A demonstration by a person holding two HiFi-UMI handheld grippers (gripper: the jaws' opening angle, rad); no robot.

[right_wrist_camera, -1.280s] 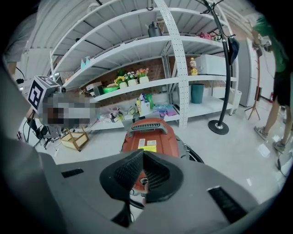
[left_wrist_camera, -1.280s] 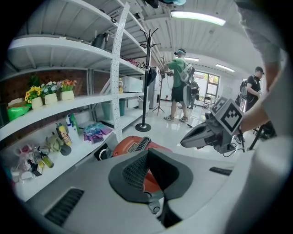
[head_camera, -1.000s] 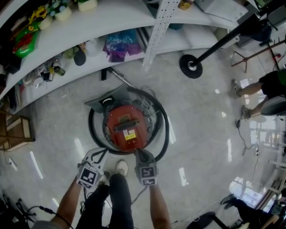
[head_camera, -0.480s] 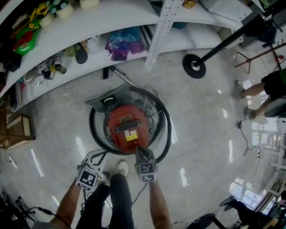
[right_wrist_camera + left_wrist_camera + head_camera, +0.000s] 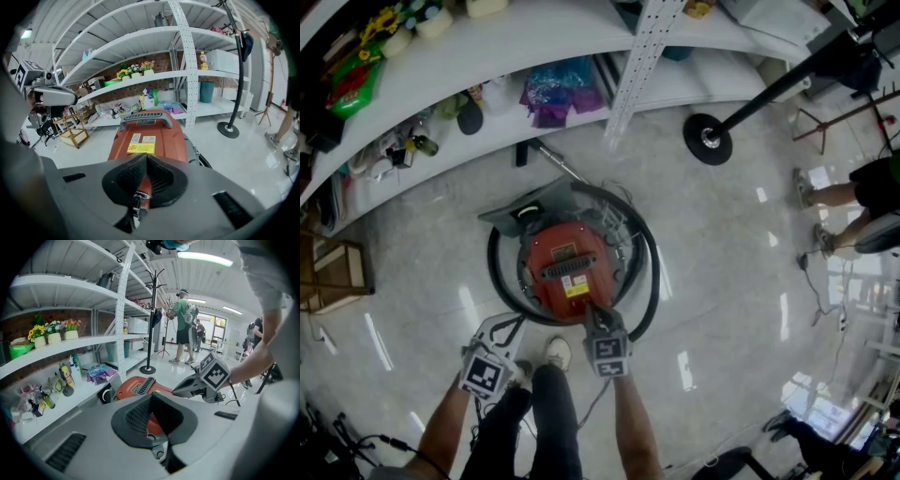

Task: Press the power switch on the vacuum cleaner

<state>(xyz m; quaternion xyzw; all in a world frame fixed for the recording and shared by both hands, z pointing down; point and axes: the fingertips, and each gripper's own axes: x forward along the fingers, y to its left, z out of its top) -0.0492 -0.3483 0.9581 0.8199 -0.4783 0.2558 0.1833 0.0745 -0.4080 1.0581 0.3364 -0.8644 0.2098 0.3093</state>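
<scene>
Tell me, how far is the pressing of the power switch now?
Done: the right gripper, fingers closed, sits at the near edge of the red vacuum cleaner. In hand: its tip aims at the body; whether it presses anything cannot be confirmed. Left: the press itself. The left gripper hangs aside, closed.

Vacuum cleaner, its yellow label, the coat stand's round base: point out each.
vacuum cleaner (image 5: pixel 542 286), head view, on its red shell.
yellow label (image 5: pixel 141 148), right gripper view, middle of the sticker.
coat stand base (image 5: pixel 707 139), head view, centre of the round foot.
</scene>
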